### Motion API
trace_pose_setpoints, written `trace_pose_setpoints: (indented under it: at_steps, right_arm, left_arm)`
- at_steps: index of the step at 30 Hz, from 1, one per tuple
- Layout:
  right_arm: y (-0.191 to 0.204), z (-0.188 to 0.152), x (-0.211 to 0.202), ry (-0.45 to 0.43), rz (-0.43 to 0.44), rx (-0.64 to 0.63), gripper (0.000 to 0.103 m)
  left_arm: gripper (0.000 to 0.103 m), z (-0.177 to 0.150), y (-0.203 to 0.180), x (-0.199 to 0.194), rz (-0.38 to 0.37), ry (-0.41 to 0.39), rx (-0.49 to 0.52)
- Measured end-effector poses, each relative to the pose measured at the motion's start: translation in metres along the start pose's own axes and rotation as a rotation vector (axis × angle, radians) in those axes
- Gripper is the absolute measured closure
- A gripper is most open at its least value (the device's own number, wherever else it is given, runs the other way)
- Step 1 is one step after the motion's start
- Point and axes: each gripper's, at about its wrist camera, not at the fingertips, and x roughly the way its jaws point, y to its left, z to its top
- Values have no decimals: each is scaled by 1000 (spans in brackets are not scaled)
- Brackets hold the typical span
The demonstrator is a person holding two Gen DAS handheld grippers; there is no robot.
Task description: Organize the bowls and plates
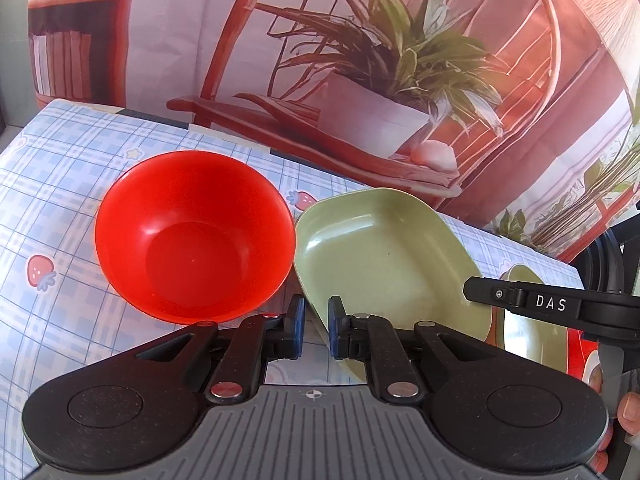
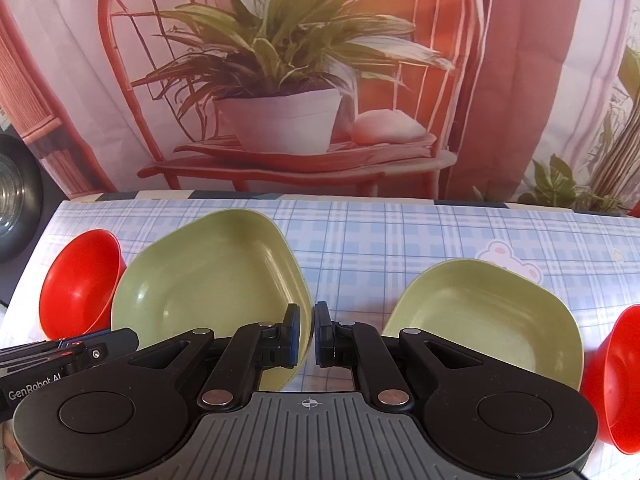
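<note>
Two dishes face your left gripper [image 1: 316, 330]: a red bowl [image 1: 195, 236] touching a green plate [image 1: 384, 256], whose rim its clenched jaws pinch. Right view: your right gripper [image 2: 307, 338] nips that plate's rim; second green plate [image 2: 480, 320] lies apart.

Table [image 2: 400, 232], as we see it: covered by a blue-and-white plaid cloth [image 1: 80, 200] printed with strawberries and a bear. On it we count two red bowls [image 1: 196, 236] [image 2: 616, 384] at the outer ends and, between them, two green squarish plates [image 2: 216, 280] [image 2: 476, 316] set apart.
</note>
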Motion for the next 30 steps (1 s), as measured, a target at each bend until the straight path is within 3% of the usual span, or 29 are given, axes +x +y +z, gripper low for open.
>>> trace_pose_setpoints:
  at_steps: [17,30]
  right_arm:
    - [-64,-32,-81,-105,41,126,97]
    - [-130,-80,-110,-220,38,224,93]
  left_arm:
    - [90,-3,-68,-35,-58,-43,162]
    - [90,-3,-146,-11,-110,-18,399]
